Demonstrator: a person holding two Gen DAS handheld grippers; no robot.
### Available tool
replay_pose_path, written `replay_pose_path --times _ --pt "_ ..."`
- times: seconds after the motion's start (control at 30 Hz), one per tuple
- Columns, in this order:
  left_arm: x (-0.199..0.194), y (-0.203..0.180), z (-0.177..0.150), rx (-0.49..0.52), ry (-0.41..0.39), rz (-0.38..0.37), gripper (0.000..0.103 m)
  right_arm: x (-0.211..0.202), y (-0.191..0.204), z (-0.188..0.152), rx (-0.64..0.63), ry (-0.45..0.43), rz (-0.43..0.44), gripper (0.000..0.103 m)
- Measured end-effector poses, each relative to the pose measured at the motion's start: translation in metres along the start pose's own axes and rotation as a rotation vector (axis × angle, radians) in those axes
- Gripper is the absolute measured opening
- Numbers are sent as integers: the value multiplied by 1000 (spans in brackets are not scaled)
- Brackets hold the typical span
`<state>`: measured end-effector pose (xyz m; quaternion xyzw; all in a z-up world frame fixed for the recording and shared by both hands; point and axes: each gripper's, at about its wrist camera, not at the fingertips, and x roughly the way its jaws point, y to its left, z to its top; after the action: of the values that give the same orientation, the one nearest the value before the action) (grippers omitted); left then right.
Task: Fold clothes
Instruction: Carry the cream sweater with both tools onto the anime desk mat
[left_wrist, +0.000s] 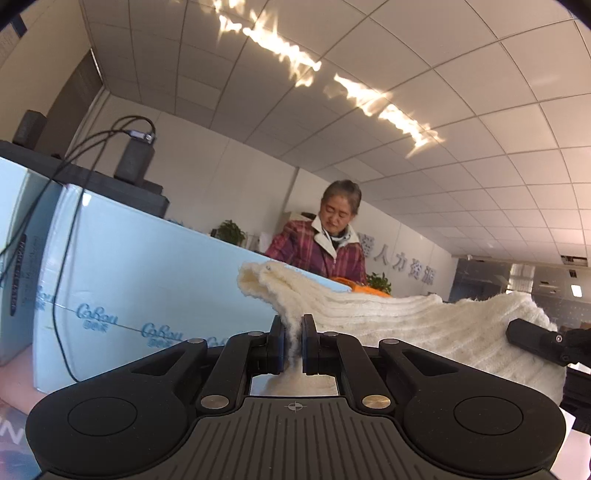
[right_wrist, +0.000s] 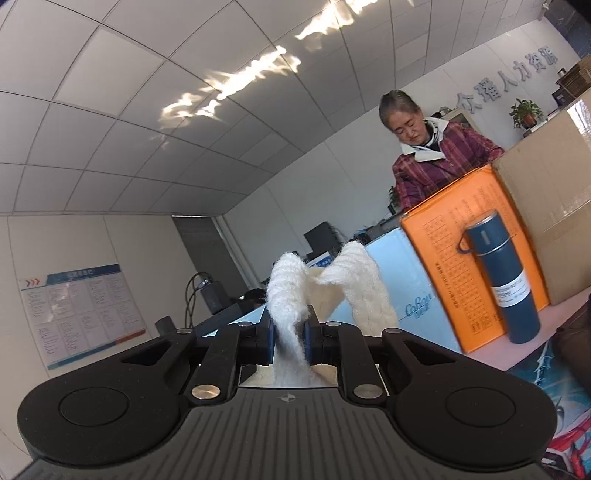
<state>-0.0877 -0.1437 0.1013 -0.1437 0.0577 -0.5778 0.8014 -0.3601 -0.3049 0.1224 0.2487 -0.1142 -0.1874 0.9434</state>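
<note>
Left wrist view: the cream ribbed knit garment (left_wrist: 399, 317) stretches sideways, its long axis running from the left gripper (left_wrist: 291, 341) toward the right edge, where the black tip of the right gripper (left_wrist: 535, 341) meets it. The left gripper's 2 jaws are clamped on a fuzzy edge of the knit, a loose corner flopping up and left. Behind stand pale blue printed cardboard boxes (left_wrist: 155, 295) and a person in a plaid jacket (left_wrist: 325, 247).

Right wrist view: the right gripper (right_wrist: 290, 338) is closed on a bunched strand of the same garment (right_wrist: 291, 295), which rises upright and splits into 2 woolly lobes. A dark blue cylindrical flask (right_wrist: 502, 280) stands before an orange box (right_wrist: 443, 236).
</note>
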Motion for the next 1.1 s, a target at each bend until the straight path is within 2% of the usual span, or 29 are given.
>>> replay_pose_path --times 0.13,0.37,0.57,0.67,0.7,0.77,0.8,0.83,0.87,0.93,0.97,1.0,1.07,1.1 --pt "-49 30 0 44 7 60 7 8 16 -32 91 125 133 13" --pt "-122 82 -37 -27 165 135 7 -14 62 -101 56 400 348 13" --pt "-157 95 -67 -15 297 211 8 -40 74 -150 54 655 412 13" --pt "-167 98 -75 -2 330 261 8 -56 76 -159 -8 719 443 15" --pt "-170 101 -76 -4 341 280 9 -62 75 -161 -36 729 450 18" --pt "-176 107 -77 -8 358 323 15 -74 67 -152 -50 691 438 32" --pt "-178 109 -76 -11 350 343 17 -79 60 -145 -44 660 415 49" --pt "-180 111 -73 -14 339 362 25 -83 49 -138 -37 627 383 58" --pt "-182 114 -71 -18 328 381 32 -85 40 -133 -31 598 341 60" --pt "-186 116 -64 -14 283 409 73 -86 23 -125 -18 547 231 67" --pt "-187 114 -58 5 242 405 79 -79 14 -124 -10 536 157 67" --pt "-185 110 -53 41 216 368 86 -73 6 -126 1 541 89 67" --pt "-178 101 -43 123 173 272 95 -64 -6 -134 25 566 10 66" --pt "-172 95 -39 181 163 195 101 -59 -11 -137 34 579 -26 66"
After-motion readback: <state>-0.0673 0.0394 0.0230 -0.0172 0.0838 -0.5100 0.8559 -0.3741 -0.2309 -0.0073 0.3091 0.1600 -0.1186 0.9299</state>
